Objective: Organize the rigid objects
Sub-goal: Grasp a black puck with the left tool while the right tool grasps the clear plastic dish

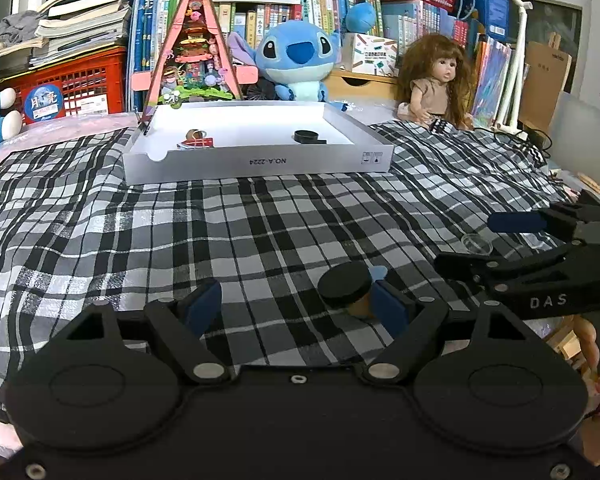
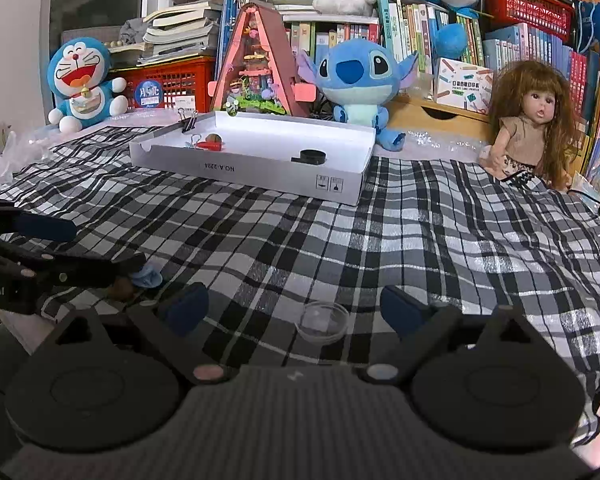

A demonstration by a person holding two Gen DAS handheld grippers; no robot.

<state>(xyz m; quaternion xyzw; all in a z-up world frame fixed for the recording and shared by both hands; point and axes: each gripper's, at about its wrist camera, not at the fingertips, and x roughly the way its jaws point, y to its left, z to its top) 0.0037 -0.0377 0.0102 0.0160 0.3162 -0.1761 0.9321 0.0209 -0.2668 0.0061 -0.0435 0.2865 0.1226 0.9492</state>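
Doraemon plush [image 2: 85,80] whole only in right-wrist view.

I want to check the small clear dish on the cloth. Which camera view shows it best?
The right wrist view: the clear dish lies whole between the open right gripper fingers. In the left wrist view the dish is only a small part at the right edge, partly hidden behind the other gripper.

Both fisheye views are evenly and fairly brightly lit from overhead, with soft, faint shadows. Straight lines bow strongly toward the dark-vignetted corners. The centre is sharp; near foreground and edges look slightly soft.
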